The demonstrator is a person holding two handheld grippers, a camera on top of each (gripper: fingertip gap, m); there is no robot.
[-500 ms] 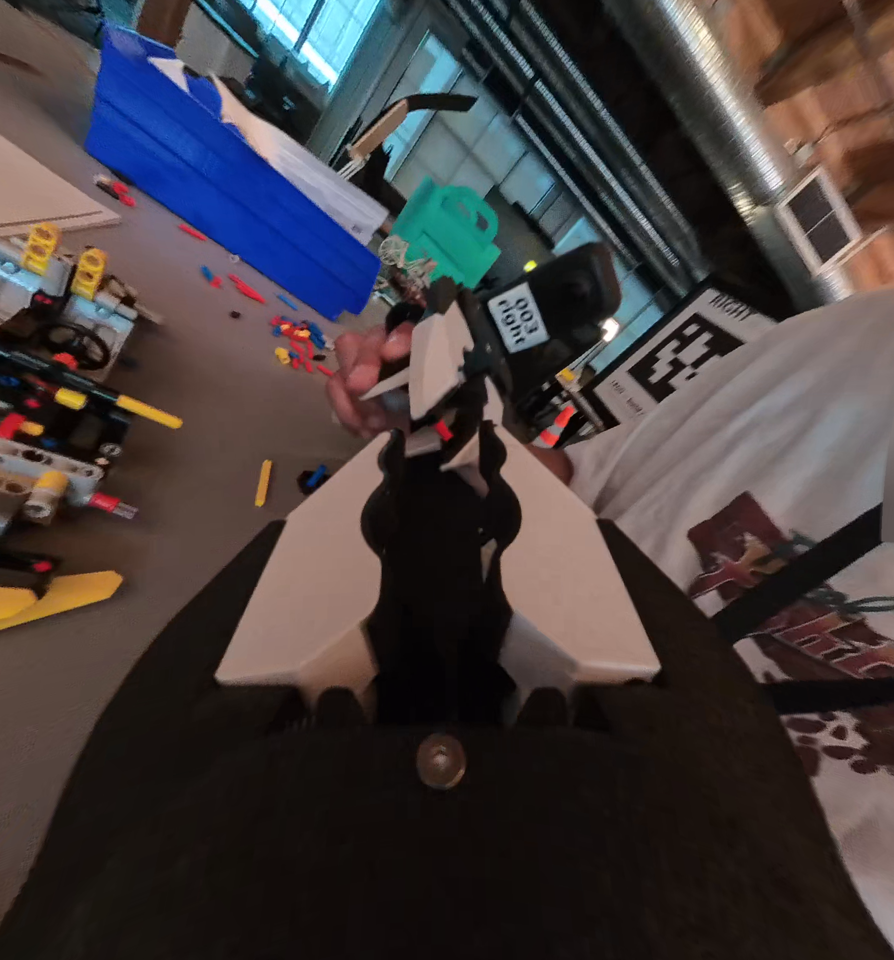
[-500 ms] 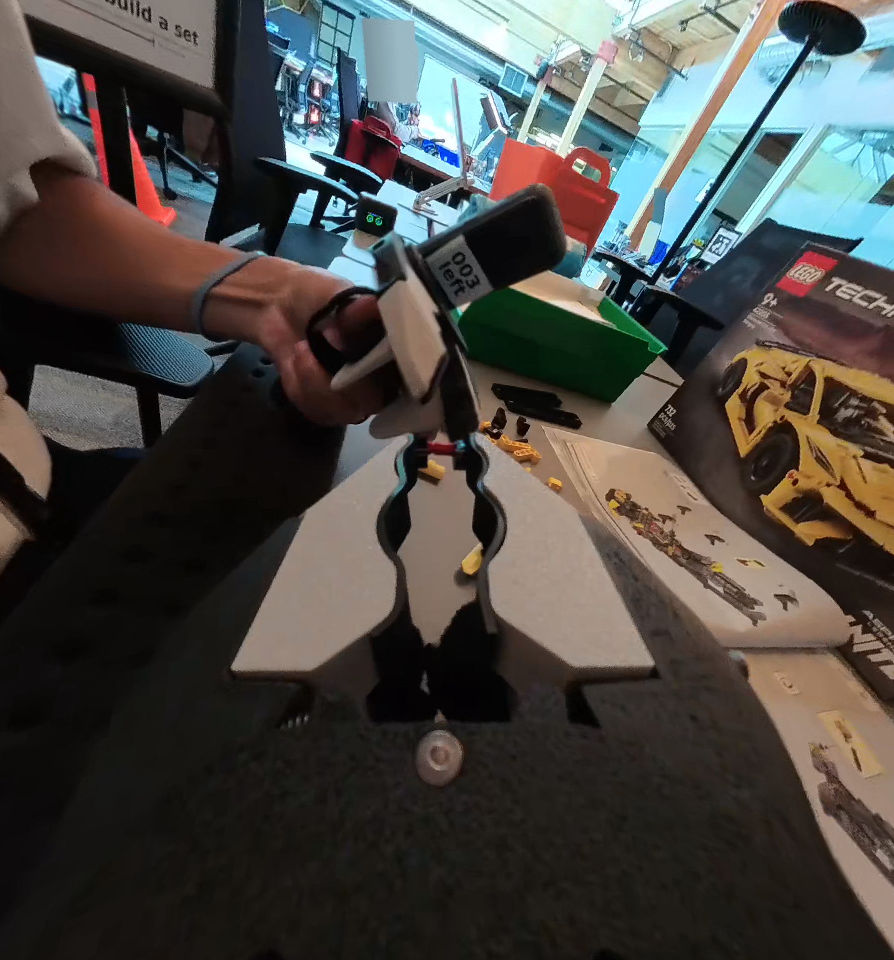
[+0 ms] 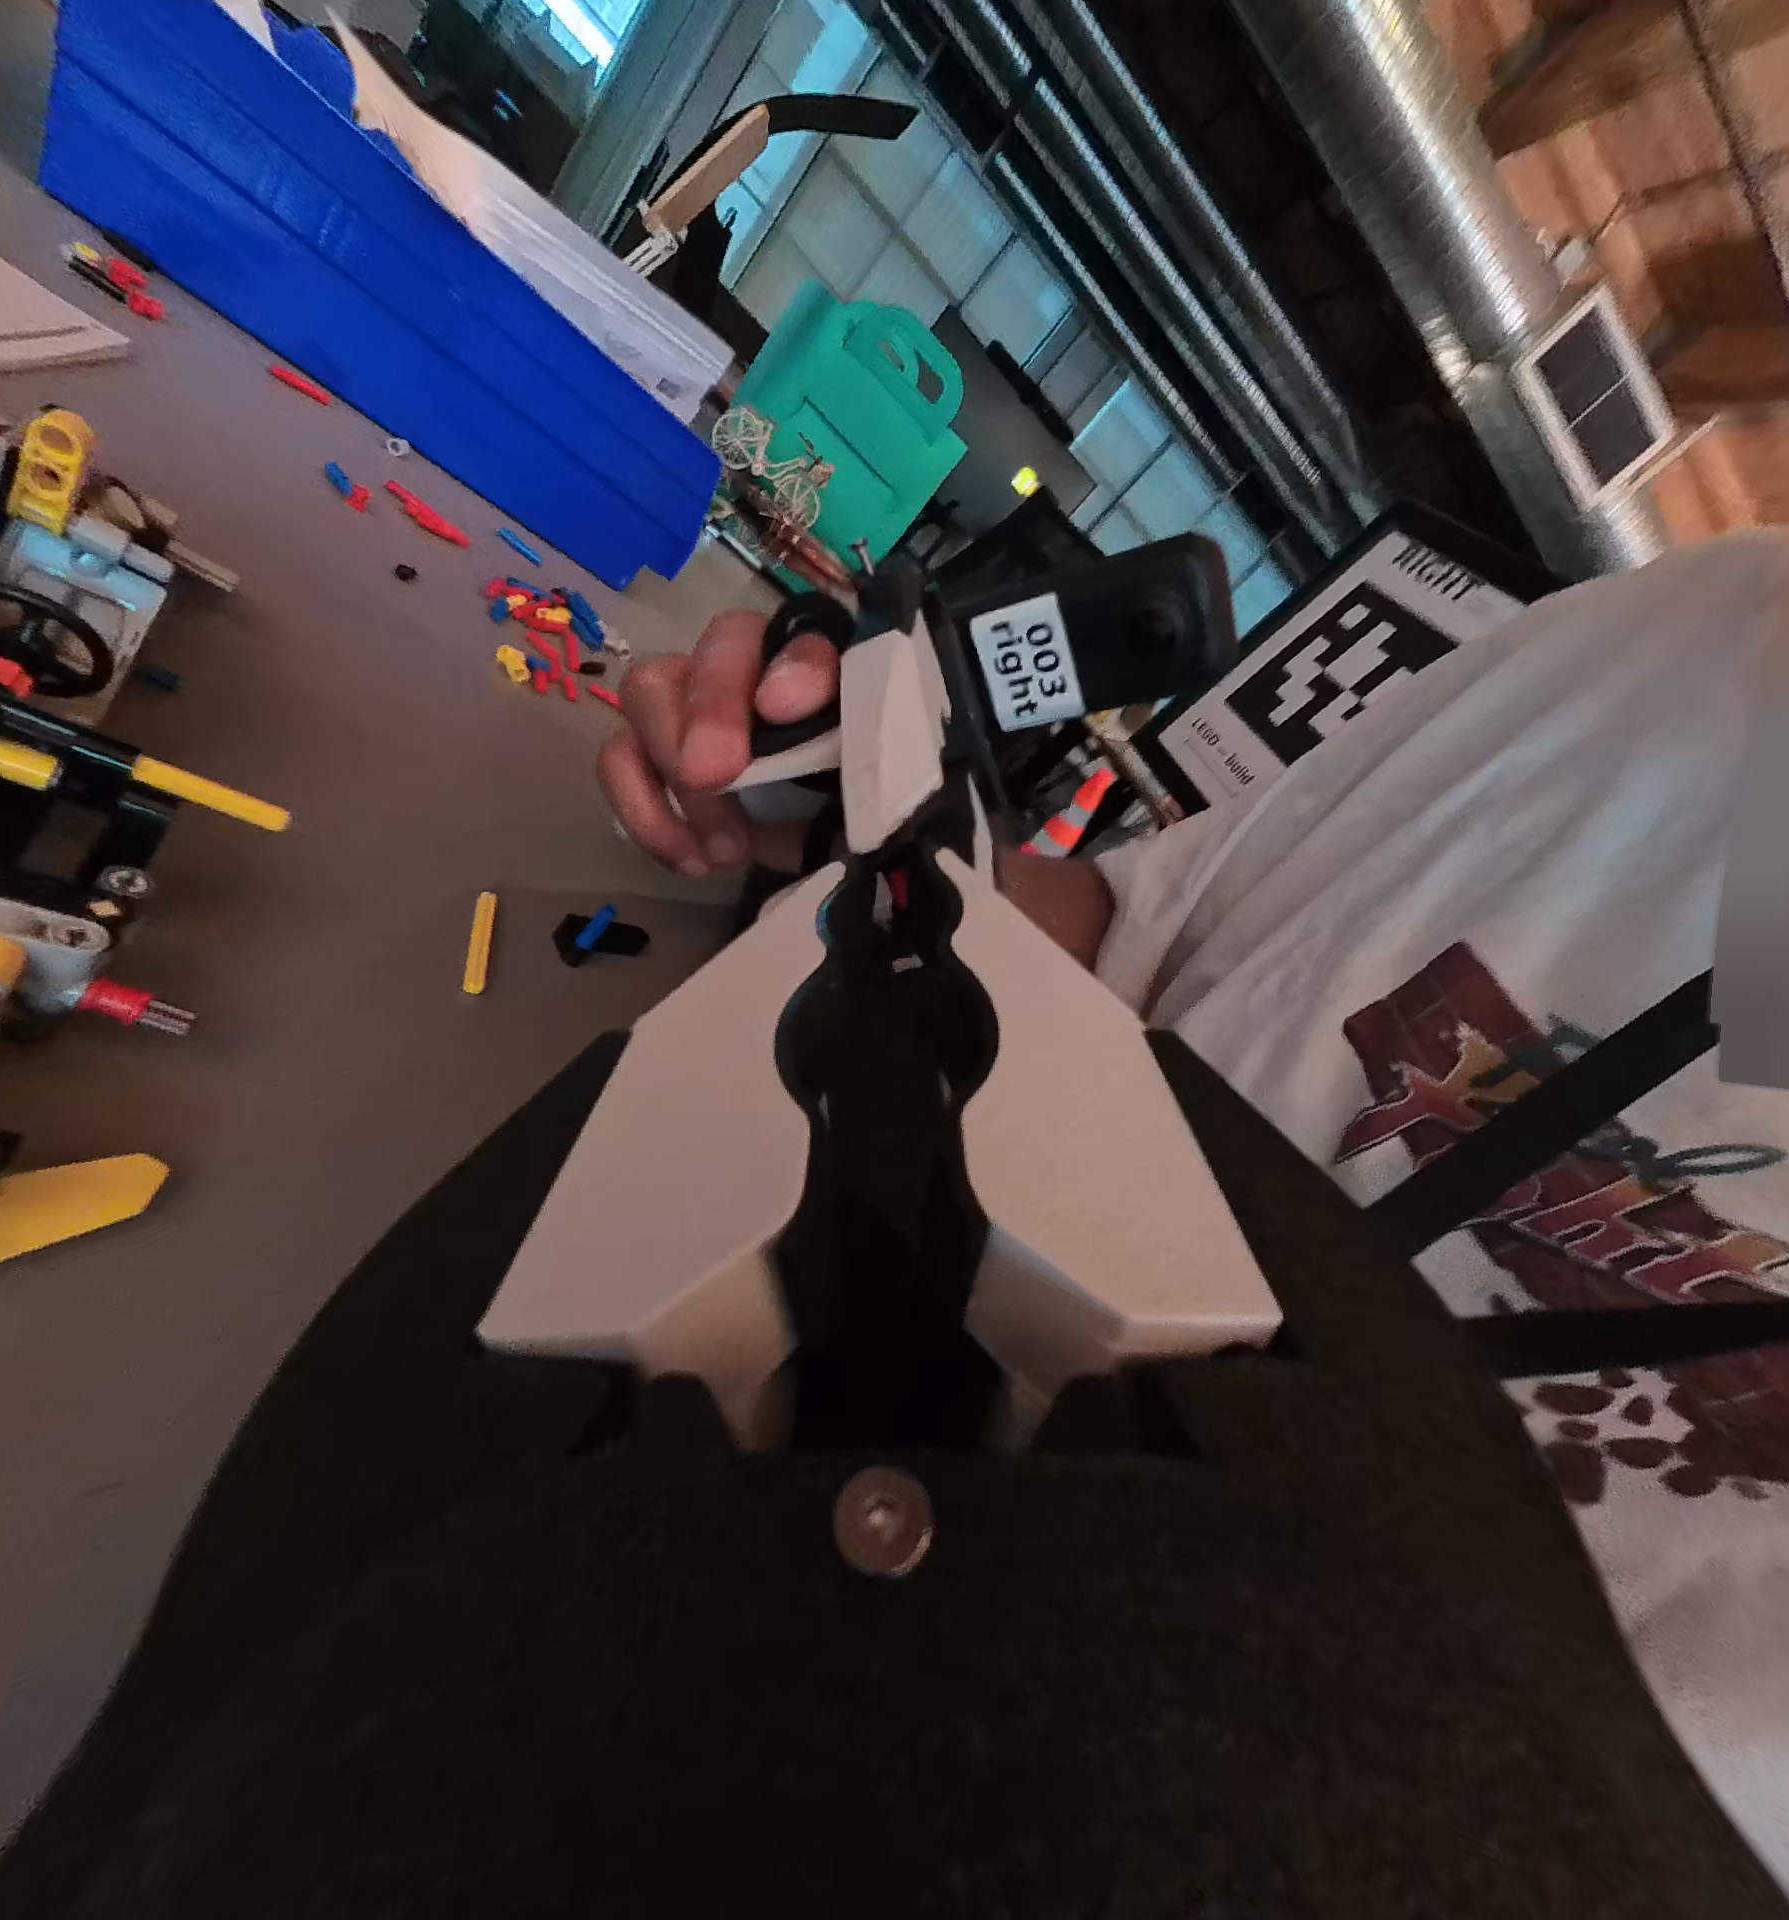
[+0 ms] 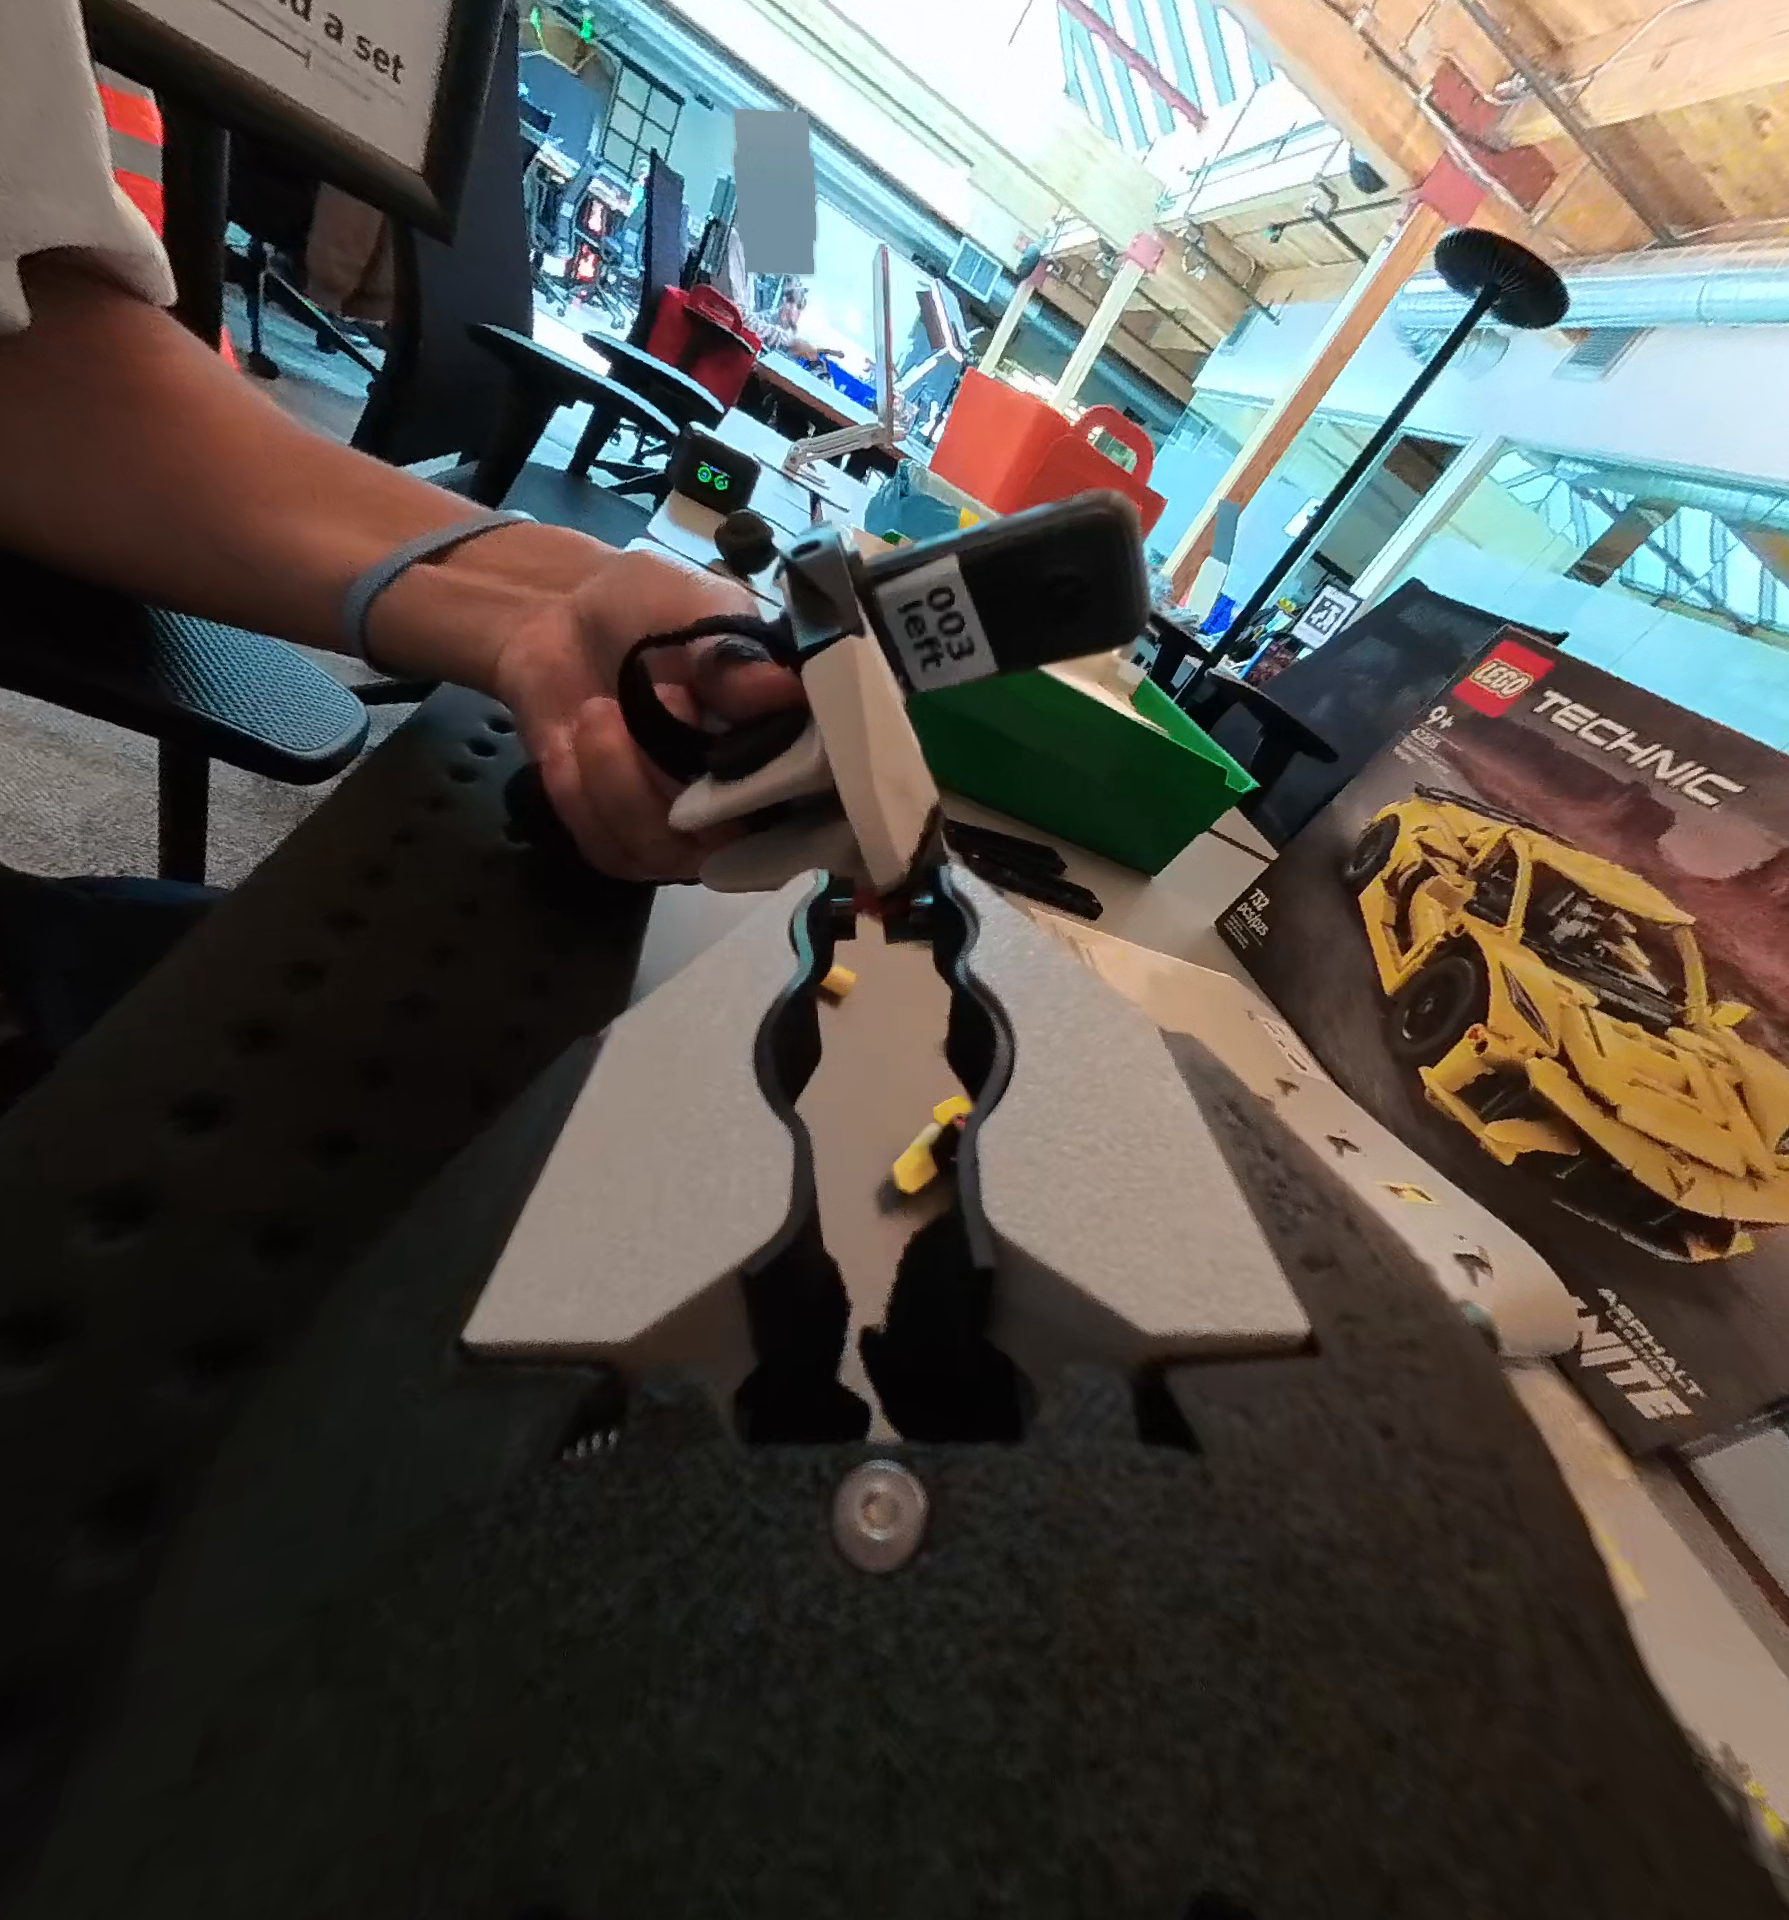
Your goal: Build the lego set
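Observation:
My two grippers meet tip to tip above the table. In the left wrist view my left gripper (image 3: pixel 895 894) is shut on a small black and red lego piece (image 3: pixel 896 888). The right gripper's white fingers (image 3: pixel 885 727), held by a hand, come down onto the same spot. In the right wrist view my right gripper (image 4: pixel 877 912) is closed on the small red and black piece (image 4: pixel 874 906), and the left gripper's fingers (image 4: pixel 874 758) touch it from ahead. The partly built car chassis (image 3: pixel 28 790) lies at the left.
A yellow axle (image 3: pixel 479 940), a black piece with a blue pin (image 3: pixel 599 935) and a heap of small pieces (image 3: pixel 547 634) lie before a blue bin (image 3: pixel 350 260). The lego box (image 4: pixel 1555 987), instruction booklet (image 4: pixel 1285 1132), green tray (image 4: pixel 1077 758) and black beams (image 4: pixel 1015 873) are at the right. The grippers are tip to tip, or close to it. The yellow axle (image 3: pixel 479 940) is about equally far from each gripper, around 15 cm.
The two grippers stay tip to tip on the small piece. The left gripper sits a little lower and nearer in the right wrist view.

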